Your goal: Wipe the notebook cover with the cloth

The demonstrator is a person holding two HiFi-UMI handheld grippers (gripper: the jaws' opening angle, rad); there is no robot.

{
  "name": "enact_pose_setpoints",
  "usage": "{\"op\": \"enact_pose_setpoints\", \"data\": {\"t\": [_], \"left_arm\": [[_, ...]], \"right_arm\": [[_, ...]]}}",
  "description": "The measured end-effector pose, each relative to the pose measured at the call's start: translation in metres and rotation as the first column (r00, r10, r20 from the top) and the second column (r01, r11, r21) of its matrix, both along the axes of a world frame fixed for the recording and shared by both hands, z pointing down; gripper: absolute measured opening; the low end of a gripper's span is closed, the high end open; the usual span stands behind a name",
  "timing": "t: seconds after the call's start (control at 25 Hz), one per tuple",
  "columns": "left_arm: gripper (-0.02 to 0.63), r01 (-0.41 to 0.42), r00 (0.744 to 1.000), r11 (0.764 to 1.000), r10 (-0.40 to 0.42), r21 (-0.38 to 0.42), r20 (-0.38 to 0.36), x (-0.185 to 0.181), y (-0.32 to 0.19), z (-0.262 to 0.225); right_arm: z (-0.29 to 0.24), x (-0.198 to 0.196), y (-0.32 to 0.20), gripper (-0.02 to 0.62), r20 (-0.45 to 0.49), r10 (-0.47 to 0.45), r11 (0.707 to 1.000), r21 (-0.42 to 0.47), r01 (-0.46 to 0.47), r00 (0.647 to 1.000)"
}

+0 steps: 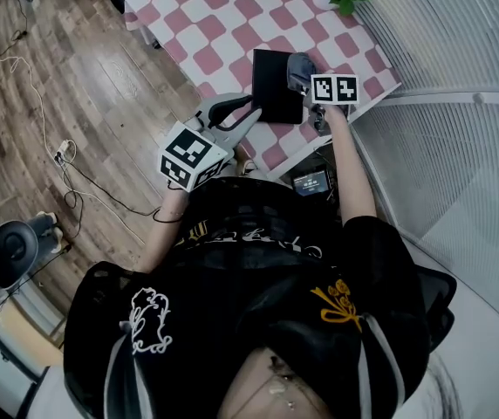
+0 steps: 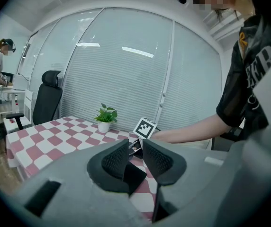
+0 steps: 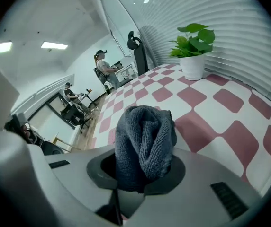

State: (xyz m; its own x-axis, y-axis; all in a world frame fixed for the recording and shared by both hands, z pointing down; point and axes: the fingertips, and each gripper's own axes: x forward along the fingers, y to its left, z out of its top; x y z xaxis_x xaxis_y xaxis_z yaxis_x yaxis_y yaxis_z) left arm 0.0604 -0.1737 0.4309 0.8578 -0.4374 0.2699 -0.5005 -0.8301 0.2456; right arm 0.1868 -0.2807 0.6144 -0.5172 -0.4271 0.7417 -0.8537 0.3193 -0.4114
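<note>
In the head view the black notebook lies with its long axis away from the person, right gripper over its right edge, left gripper off its left; the left gripper view shows jaws slightly apart and empty; the right gripper view shows jaws clamped on the grey cloth.

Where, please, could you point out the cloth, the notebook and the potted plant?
cloth (image 3: 145,141): right gripper view, middle of the bunched grey fabric.
notebook (image 1: 276,87): head view, centre of its black cover.
potted plant (image 3: 192,66): right gripper view, on its white pot.
</note>
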Motion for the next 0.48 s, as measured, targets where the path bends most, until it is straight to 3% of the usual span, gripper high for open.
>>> {"op": "enact_pose_setpoints", "data": {"t": [0.28,0.48], "left_arm": [[0.1,0.024,1.0,1.0,-0.024,-0.01,0.005,-0.011,0.0,0.003],[0.1,0.036,0.999,0.999,-0.036,-0.018,0.011,-0.014,0.0,0.007]], "right_arm": [[0.031,0.021,-0.018,0.071,-0.053,0.025,0.996,-0.088,-0.029,0.998],[0.033,0.02,-0.009,0.071,-0.035,0.019,0.996,-0.087,-0.022,0.999]]}}
